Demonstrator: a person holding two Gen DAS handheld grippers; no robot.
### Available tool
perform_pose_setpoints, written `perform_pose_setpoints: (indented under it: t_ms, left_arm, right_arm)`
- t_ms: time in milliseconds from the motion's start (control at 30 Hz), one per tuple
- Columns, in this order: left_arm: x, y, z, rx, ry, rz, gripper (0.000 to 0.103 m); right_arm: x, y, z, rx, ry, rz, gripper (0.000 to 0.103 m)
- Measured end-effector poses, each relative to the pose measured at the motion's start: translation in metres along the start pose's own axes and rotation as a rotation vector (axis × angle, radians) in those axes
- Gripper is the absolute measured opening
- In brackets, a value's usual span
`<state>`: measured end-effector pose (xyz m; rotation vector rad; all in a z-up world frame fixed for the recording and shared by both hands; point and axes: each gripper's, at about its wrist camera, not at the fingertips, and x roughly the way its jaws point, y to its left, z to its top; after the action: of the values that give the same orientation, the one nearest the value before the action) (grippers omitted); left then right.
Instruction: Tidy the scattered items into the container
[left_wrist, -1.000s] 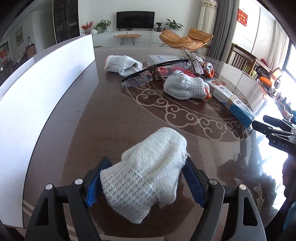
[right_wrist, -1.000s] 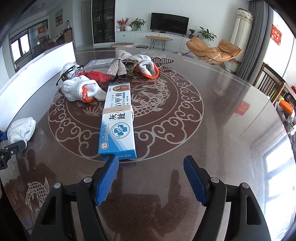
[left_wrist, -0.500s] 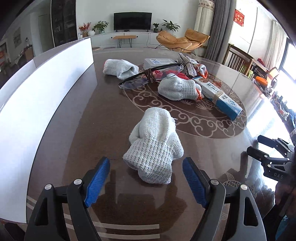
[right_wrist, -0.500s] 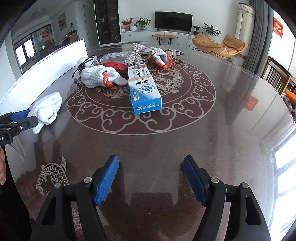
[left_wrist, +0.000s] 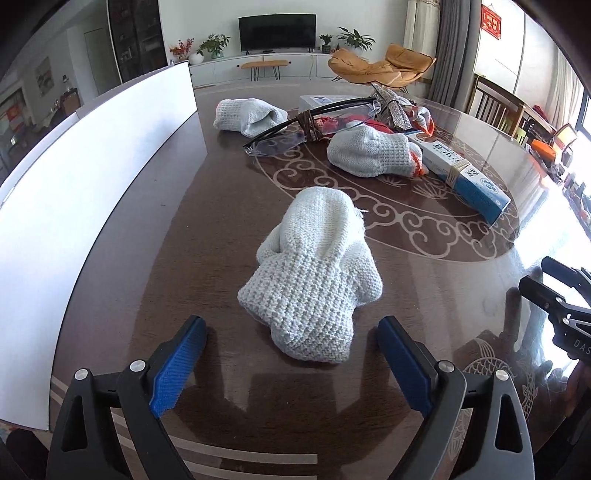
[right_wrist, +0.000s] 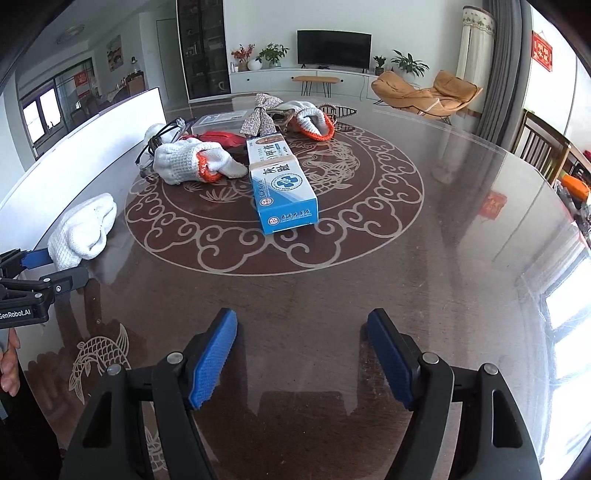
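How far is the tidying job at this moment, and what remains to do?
Nothing looks put away yet. The left gripper is opening, with the white glove lying free on the table ahead of it. The right gripper is open and empty. The blue box, glasses and other gloves remain scattered.

I see a dark brown glossy round table (right_wrist: 424, 258) with a pale scrollwork medallion. On it, a blue-and-white long carton (right_wrist: 282, 186) lies near the middle. Left of the carton: orange-cuffed white knit gloves (right_wrist: 192, 164), clear safety glasses (left_wrist: 291, 134), a crumpled white knit glove (left_wrist: 314, 273).
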<state>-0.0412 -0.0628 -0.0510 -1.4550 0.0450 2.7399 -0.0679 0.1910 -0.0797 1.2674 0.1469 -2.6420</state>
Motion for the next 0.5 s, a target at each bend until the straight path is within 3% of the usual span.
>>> perform_pose_setpoints:
  t_ms: [100, 500]
  left_arm:
    - [0.0014, 0.0006, -0.0005, -0.008, -0.003, 0.008, 0.103]
    - [0.0000, -0.0005, -0.0016, -0.017, -0.006, 0.014, 0.103]
  right_arm:
    - [0.0001, 0.0000, -0.0001, 0.000, 0.000, 0.000, 0.075]
    - [0.0003, 0.0000, -0.0002, 0.000, 0.000, -0.001, 0.075]
